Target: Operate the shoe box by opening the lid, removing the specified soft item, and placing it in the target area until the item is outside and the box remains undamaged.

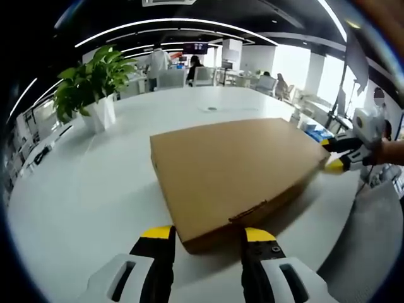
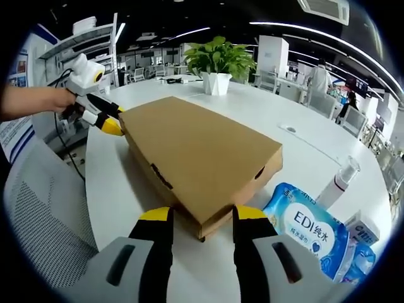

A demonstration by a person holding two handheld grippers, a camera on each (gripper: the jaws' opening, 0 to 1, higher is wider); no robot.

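A closed brown cardboard shoe box (image 1: 233, 173) lies flat on the white round table (image 1: 95, 189). My left gripper (image 1: 208, 235) is open, its yellow-tipped jaws standing either side of the box's near corner. From the right gripper view the same box (image 2: 196, 148) stretches away from me, and my right gripper (image 2: 202, 214) is open astride its opposite corner. The right gripper (image 1: 332, 155) appears at the box's far right corner, held by a hand. Across the box, the left gripper (image 2: 113, 118) sits at the far left corner. The lid is down and the contents are hidden.
A potted plant (image 1: 91, 82) in a white pot stands on the table beyond the box. A blue wet-wipes pack (image 2: 309, 230) and a spray bottle (image 2: 338, 183) lie beside the box. A grey mesh chair (image 2: 44, 227) is at the table edge. People sit far behind.
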